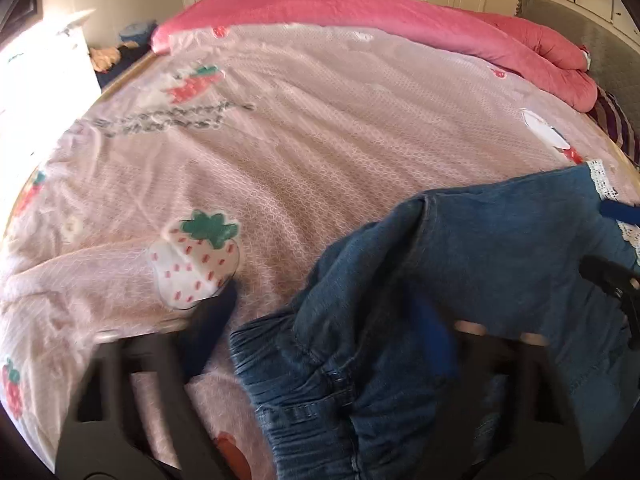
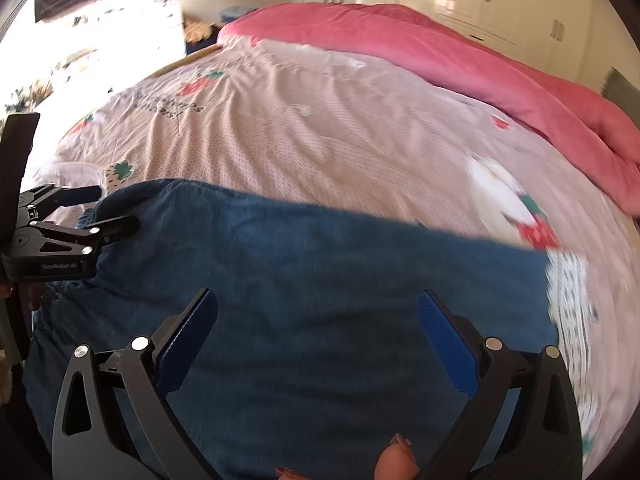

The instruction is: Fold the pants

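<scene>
From the left wrist, the denim pants [image 1: 460, 280] lie on the bed [image 1: 320, 140], on the near side of the strawberry-print sheet [image 1: 192, 264], well short of the pink quilt [image 1: 360, 20] at the far edge. The elastic waistband [image 1: 280, 380] is gathered into fine ribs and a white lace cuff [image 1: 600, 184] trims the far end. The left gripper [image 1: 332, 328] stands part open, one blue pad over bare sheet, the other over denim; blur hides whether the cloth is pinched. To do this step well, I judge it should bite through the whole waistband so no layer slips.

From the right wrist, the pants [image 2: 320, 300] spread as a broad, soft blue sheet across the near part of the bed [image 2: 340, 128], their far edge straight and clear of the pink quilt [image 2: 440, 48]. The right gripper [image 2: 320, 344] is spread wide above the denim, holding nothing, its ribbed blue pads apart. The left gripper [image 2: 116, 212] shows at the pants' left end, by the bunched waistband. Fingertips [image 2: 396, 460] of a hand show at the bottom. The right jaws would best take the lace-cuff [image 2: 568, 300] end, so both ends lift evenly.
</scene>
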The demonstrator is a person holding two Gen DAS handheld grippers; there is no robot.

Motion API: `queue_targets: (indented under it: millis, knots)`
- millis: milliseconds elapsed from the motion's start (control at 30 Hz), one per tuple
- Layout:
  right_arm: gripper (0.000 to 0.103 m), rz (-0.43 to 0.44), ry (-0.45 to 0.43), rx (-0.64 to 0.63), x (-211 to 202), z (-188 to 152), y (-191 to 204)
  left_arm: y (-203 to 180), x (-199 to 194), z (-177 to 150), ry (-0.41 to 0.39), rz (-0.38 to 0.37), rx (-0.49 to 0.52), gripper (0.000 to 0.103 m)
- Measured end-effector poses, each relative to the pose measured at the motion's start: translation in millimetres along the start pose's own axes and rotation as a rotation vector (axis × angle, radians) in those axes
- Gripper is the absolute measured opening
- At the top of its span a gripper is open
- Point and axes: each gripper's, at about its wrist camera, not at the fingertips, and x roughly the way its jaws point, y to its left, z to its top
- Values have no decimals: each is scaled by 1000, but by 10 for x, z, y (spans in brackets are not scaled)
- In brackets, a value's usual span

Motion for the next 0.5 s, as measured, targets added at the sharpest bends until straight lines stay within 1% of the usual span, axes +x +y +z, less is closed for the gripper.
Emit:
queue_targets:
  millis: [33,67,133,167,200,233,333,500]
  knots:
    - [99,4,5,-14,55,59,6,-2,28,3,10,-45,4,36]
    - [99,17,9,-31,118,124,18,-29,32,-4,9,-53,23,31]
    - [99,23,17,-56,225,231,37,-95,-7,-17,-10,-54,66,11]
    - [99,30,23,-74,285,286,53,-114,-40,-29,-19,-57,74,4]
    - [99,32,27,-90,335,331,69,-128,-91,-33,-33,-59,79,3]
    - [99,35,32,-100,367,365,88,-132,-167,-31,-59,-69,81,1]
    - [99,59,46,-142,463,461,160,-145,-324,-23,-111,-86,89,0]
    - [98,79,62,-262,540,586,365,-214,-536,-78,-168,-110,118,0]
